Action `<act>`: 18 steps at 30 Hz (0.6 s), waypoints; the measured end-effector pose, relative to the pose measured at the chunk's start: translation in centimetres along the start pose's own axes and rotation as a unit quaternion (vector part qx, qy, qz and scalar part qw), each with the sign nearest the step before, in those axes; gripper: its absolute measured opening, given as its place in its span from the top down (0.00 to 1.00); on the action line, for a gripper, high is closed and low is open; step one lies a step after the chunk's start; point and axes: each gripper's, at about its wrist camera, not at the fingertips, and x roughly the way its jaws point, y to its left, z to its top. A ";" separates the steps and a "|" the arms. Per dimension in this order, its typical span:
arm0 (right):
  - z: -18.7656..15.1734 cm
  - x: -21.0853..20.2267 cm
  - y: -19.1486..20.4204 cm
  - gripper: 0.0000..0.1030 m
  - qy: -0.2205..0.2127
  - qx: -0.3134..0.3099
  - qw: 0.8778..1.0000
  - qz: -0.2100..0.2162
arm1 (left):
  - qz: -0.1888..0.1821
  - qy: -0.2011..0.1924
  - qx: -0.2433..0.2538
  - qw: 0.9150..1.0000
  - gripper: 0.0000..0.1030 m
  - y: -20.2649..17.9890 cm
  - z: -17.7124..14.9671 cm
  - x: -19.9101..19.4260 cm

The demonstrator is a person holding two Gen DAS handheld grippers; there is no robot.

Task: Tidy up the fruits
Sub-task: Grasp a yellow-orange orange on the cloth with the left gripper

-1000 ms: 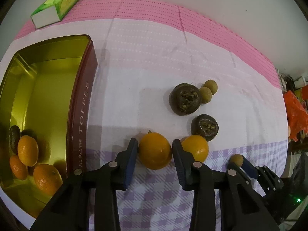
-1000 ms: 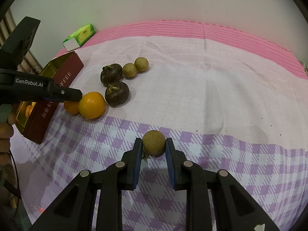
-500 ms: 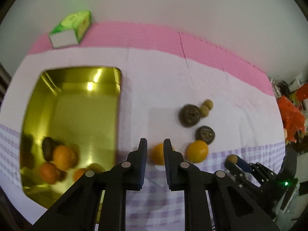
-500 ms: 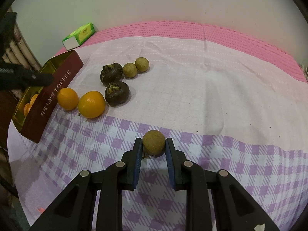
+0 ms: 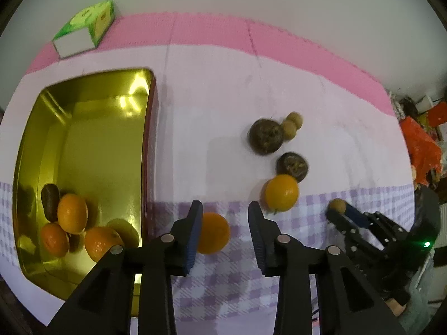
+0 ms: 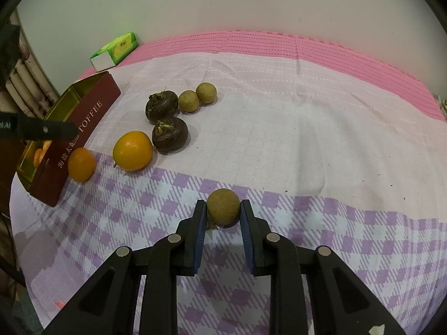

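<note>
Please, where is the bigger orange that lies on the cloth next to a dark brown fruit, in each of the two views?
Left wrist view: the bigger orange is right of centre, past the open left tongs, just below a dark brown fruit.
Right wrist view: the same orange is left of centre, touching that fruit.
Shared landmark: the green tissue box at the wall.
</note>
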 end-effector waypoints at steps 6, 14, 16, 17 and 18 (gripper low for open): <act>0.0 0.0 0.0 0.78 -0.001 0.002 1.000 0.003 | 0.014 0.025 -0.006 1.000 0.60 0.9 -1.2 1.2; 0.0 0.1 0.0 0.78 0.000 0.001 1.000 0.003 | 0.009 0.029 -0.008 0.999 0.60 0.7 -1.3 2.1; 0.0 0.0 -0.1 0.78 -0.001 0.002 1.000 0.003 | 0.014 0.029 -0.007 0.999 0.60 0.6 -1.1 2.3; 0.0 0.0 -0.1 0.78 -0.001 0.002 1.000 0.004 | 0.015 0.029 -0.008 0.999 0.60 0.6 -1.0 2.4; 0.0 0.0 0.0 0.78 -0.001 0.002 1.000 0.004 | 0.015 0.027 -0.006 0.999 0.60 0.5 -0.9 2.4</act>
